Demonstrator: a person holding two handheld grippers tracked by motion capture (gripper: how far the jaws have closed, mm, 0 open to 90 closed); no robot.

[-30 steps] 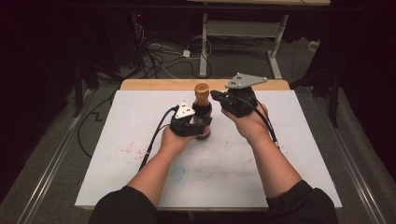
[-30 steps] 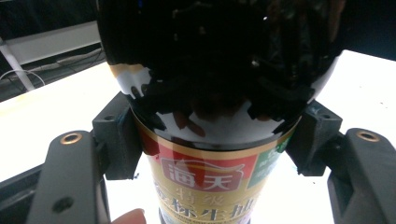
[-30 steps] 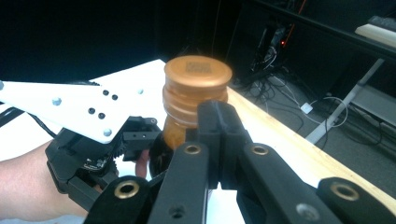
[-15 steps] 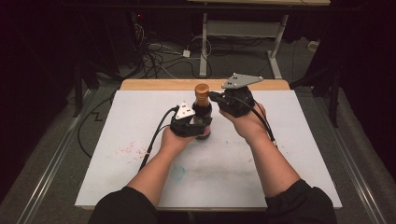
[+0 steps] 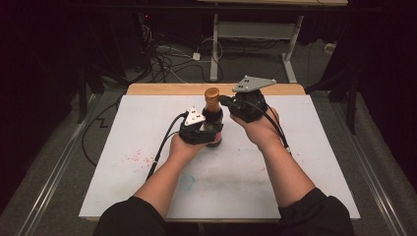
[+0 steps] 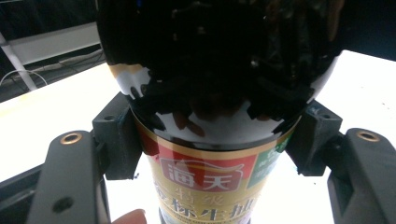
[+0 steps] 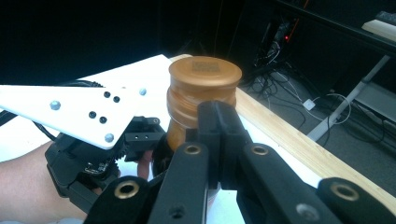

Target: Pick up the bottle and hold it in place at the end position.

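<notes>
A dark glass bottle (image 5: 213, 125) with a gold screw cap (image 5: 212, 94) stands upright on the white table mat (image 5: 295, 162). My left gripper (image 5: 209, 133) is shut on the bottle's body; in the left gripper view its pads (image 6: 116, 140) press both sides of the bottle (image 6: 210, 84) just above the red and gold label. My right gripper (image 5: 223, 102) comes in from the right at cap height. In the right gripper view its jaws are shut together (image 7: 218, 126), with their tips right against the lower part of the cap (image 7: 204, 86).
The mat lies on a wooden table whose far edge (image 5: 167, 89) is bare. Beyond it are cables on the floor (image 5: 167, 59) and a white desk frame (image 5: 255, 29). Faint red marks (image 5: 135, 158) stain the mat at left.
My right gripper has edged slightly left toward the cap. The left gripper and the bottle have stayed still.
</notes>
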